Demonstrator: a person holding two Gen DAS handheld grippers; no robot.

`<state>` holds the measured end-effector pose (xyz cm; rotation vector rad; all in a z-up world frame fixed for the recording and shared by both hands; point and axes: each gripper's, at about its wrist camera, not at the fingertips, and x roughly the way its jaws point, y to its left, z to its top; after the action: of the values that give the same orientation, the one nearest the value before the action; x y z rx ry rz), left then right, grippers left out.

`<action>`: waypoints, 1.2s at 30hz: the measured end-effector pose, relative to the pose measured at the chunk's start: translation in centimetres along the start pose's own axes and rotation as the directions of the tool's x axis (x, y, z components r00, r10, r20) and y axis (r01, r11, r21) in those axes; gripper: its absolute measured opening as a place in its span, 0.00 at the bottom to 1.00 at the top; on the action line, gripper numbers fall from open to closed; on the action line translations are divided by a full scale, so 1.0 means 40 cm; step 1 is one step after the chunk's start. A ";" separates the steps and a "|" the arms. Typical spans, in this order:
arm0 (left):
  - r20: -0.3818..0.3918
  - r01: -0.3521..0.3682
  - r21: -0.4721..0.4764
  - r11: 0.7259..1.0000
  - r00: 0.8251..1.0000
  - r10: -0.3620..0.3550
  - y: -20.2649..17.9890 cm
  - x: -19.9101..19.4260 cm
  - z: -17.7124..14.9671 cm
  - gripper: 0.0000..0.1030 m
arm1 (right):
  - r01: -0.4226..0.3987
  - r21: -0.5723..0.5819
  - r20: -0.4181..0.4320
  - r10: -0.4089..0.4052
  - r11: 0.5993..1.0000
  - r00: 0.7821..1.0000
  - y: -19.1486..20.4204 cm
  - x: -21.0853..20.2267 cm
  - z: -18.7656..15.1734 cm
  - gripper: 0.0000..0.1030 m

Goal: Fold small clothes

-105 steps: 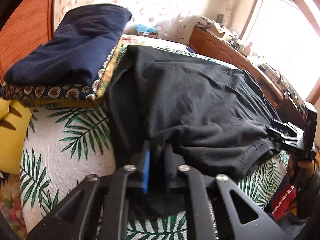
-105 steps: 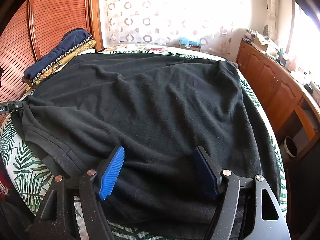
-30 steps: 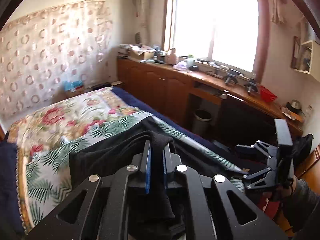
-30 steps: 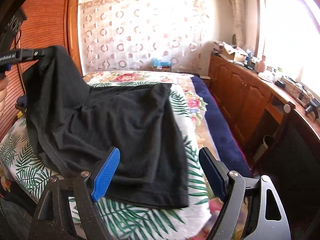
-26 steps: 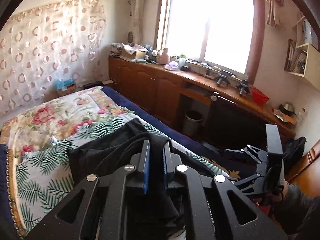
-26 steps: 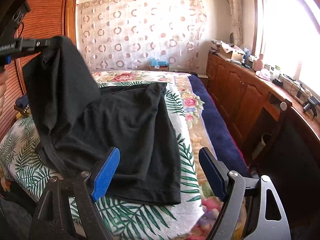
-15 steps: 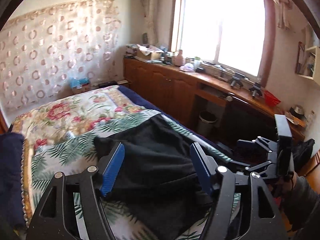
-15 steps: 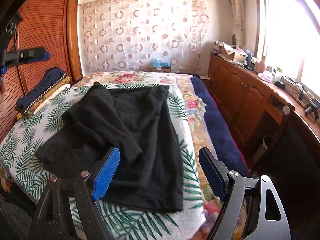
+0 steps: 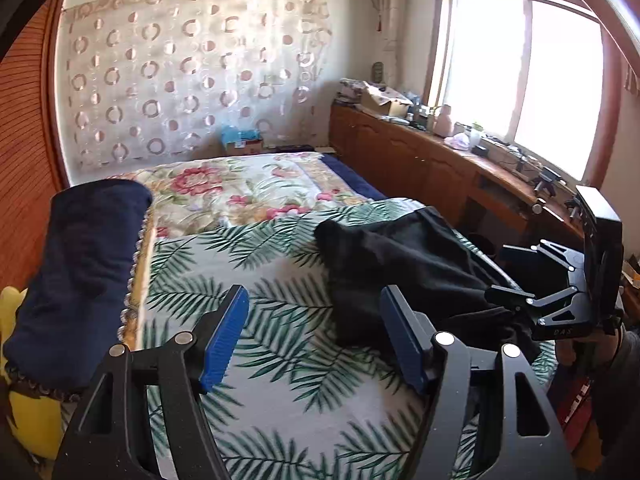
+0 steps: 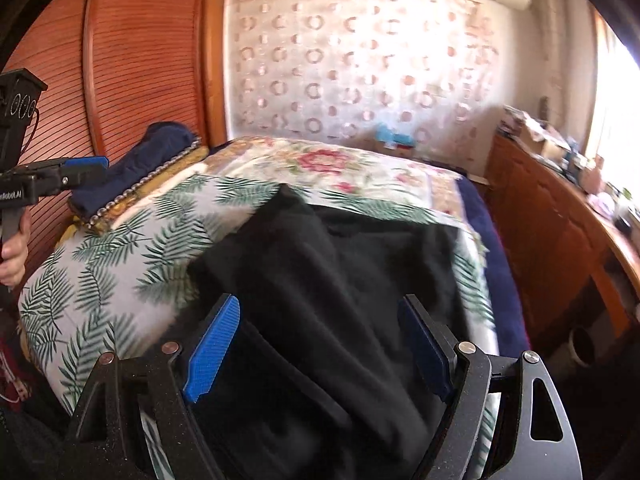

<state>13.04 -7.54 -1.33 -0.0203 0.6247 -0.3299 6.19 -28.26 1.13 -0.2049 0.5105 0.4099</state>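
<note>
A black garment [image 10: 340, 280] lies folded over itself on the leaf-print bed cover [image 10: 120, 264], towards the bed's right side. My right gripper [image 10: 320, 352] hovers open just above its near part; the cloth lies below the blue pads without being pinched. My left gripper [image 9: 314, 336] is open over bare leaf-print cover [image 9: 280, 360], with nothing between its fingers. The black garment [image 9: 400, 264] lies just to its right. In the left wrist view the right gripper [image 9: 560, 292] shows at the far right. In the right wrist view the left gripper [image 10: 60, 176] shows at the far left, held by a hand [image 10: 14, 256].
A folded navy cloth [image 9: 80, 272] rests on a patterned cushion at the bed's left, with a yellow pillow [image 9: 24, 420] below it. A wooden cabinet [image 9: 420, 160] with clutter runs under the window. A slatted wardrobe door [image 10: 140, 60] stands left. A bin [image 10: 584, 344] sits beside the bed.
My left gripper opened and let go of the black garment, which dropped folded onto the bed. It then swung left off the cloth. My right gripper moved in over the garment.
</note>
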 end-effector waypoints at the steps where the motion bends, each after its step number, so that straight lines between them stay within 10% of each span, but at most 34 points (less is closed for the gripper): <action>1: 0.000 -0.011 -0.002 1.000 1.000 0.011 0.010 -0.002 -0.007 0.67 | -0.013 -0.012 -0.004 0.013 1.000 1.000 0.011 0.021 0.017 0.80; 21: -0.014 -0.062 -0.057 0.996 0.998 0.061 0.126 0.009 -0.067 0.67 | -0.196 -0.182 -0.213 0.156 0.964 0.964 0.154 0.325 0.143 0.80; 31: -0.006 -0.046 -0.063 0.997 0.999 0.045 0.124 -0.003 -0.078 0.67 | -0.168 -0.251 -0.276 0.096 0.953 0.956 0.181 0.387 0.126 0.79; 36: -0.008 -0.052 -0.064 0.997 0.999 0.051 0.122 -0.004 -0.086 0.67 | -0.141 -0.247 -0.258 0.075 0.959 0.963 0.182 0.394 0.131 0.28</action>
<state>12.38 -2.58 -4.62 -0.0648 0.6413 -0.2601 17.84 -15.03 -3.11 -0.4909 0.7145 0.5641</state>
